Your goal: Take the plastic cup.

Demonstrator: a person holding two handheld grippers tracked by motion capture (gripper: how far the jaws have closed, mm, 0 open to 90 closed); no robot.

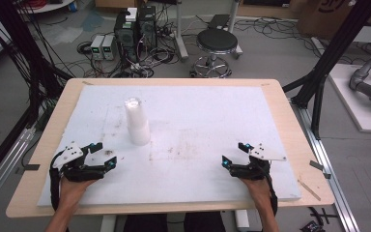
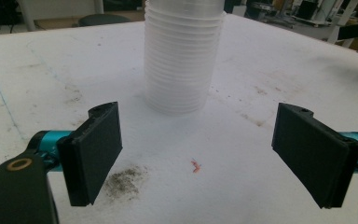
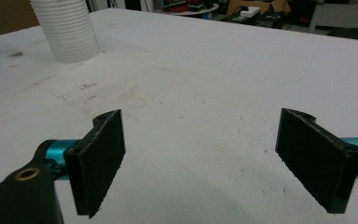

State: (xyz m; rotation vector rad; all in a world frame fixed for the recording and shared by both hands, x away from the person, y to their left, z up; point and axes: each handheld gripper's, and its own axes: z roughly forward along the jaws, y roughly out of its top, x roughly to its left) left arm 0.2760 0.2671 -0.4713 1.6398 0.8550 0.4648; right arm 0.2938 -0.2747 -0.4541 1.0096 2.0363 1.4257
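Ribbed translucent cup stack (image 1: 136,122), upright on stained foam board (image 1: 198,145)

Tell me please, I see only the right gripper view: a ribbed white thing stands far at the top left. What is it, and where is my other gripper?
Observer: It is a stack of cups, upside down, alone on the white foam board.
Operator: And the left gripper?
Observer: The left gripper rests near the board's front left, jaws wide open, aimed at the stack.
Operator: Is anything between it and the stack?
Observer: Just a small pink scrap and a dark smudge on the foam.
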